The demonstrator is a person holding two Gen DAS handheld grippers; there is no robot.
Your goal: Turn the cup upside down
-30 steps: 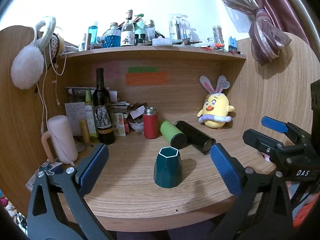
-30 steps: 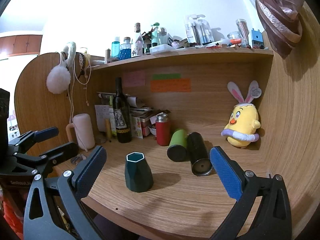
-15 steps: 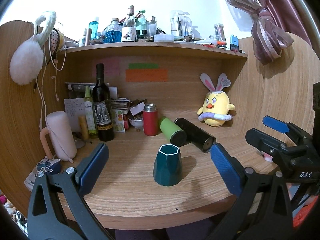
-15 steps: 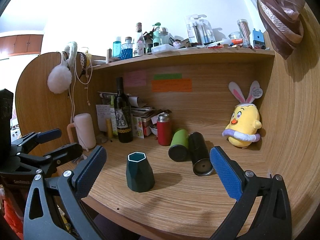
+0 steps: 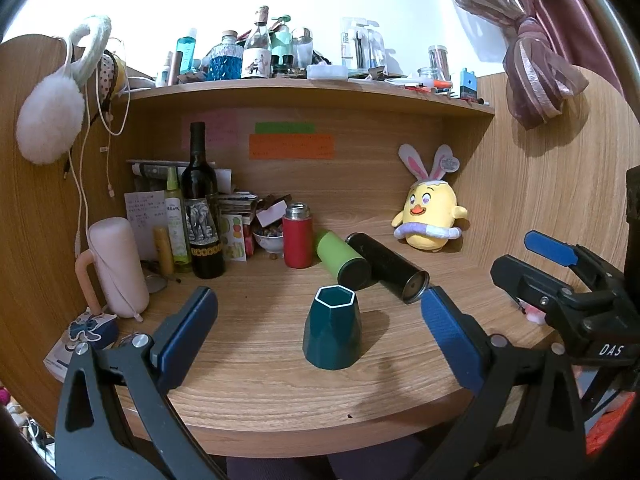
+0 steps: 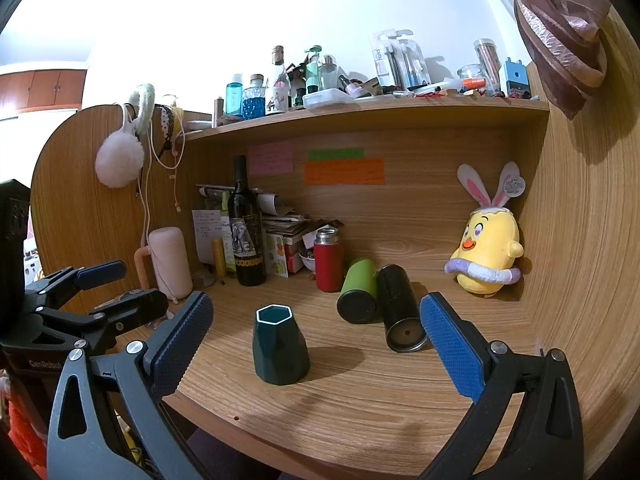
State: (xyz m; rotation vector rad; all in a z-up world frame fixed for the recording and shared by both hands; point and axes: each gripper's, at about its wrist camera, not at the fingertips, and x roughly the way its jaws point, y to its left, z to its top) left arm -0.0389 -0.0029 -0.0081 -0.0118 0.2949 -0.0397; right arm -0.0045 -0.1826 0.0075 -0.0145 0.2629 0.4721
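Observation:
A dark green faceted cup (image 5: 333, 333) stands upright, mouth up, on the wooden desk (image 5: 256, 400) near its front edge. It also shows in the right wrist view (image 6: 279, 347). My left gripper (image 5: 318, 338) is open, its blue pads wide apart on either side of the cup and short of it. My right gripper (image 6: 316, 344) is open too, the cup lying between its pads but farther in. Each gripper shows in the other's view, the right one (image 5: 560, 280) and the left one (image 6: 96, 292).
A green flask (image 5: 346, 260) and a black flask (image 5: 386, 266) lie on their sides behind the cup. A red flask (image 5: 297, 236), a wine bottle (image 5: 202, 216), a pink mug (image 5: 118, 268) and a yellow plush chick (image 5: 428, 220) stand at the back.
Both views have shifted slightly; the cup sits a little lower and more central between the left pads. The cup has not moved and both grippers stay open.

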